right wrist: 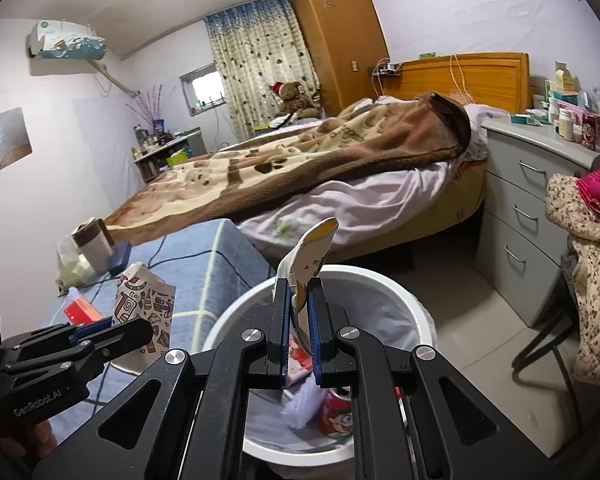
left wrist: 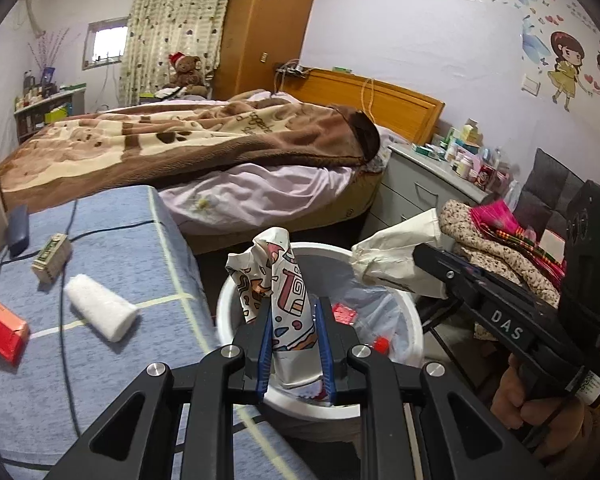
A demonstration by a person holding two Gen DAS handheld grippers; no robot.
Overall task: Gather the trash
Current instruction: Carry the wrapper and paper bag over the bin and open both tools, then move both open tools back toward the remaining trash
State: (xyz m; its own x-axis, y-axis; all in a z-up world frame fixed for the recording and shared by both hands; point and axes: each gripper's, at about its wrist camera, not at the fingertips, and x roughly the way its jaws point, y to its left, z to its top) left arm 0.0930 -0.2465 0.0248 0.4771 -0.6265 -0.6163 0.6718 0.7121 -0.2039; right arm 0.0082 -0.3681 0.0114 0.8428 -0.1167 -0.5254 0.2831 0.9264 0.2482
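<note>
My left gripper point(left wrist: 293, 308) is shut on a crumpled patterned paper bag point(left wrist: 276, 276) and holds it over the white trash bin point(left wrist: 228, 300); the bag also shows in the right wrist view point(right wrist: 144, 300). My right gripper point(right wrist: 299, 292) is shut on a flattened white and yellow wrapper point(right wrist: 308, 256) above the same bin point(right wrist: 404, 292); it appears as a white wrapper in the left wrist view point(left wrist: 396, 256). The bin holds a clear liner, a red can point(right wrist: 336, 412) and other scraps.
A blue-covered table point(left wrist: 100, 240) left of the bin carries a white foam roll point(left wrist: 100, 306), a red box point(left wrist: 0, 328), a small printed box point(left wrist: 52, 258), cables and a cup point(right wrist: 94, 246). A bed, a grey drawer unit point(right wrist: 516, 216) and a clothes-piled chair point(right wrist: 592, 240) surround it.
</note>
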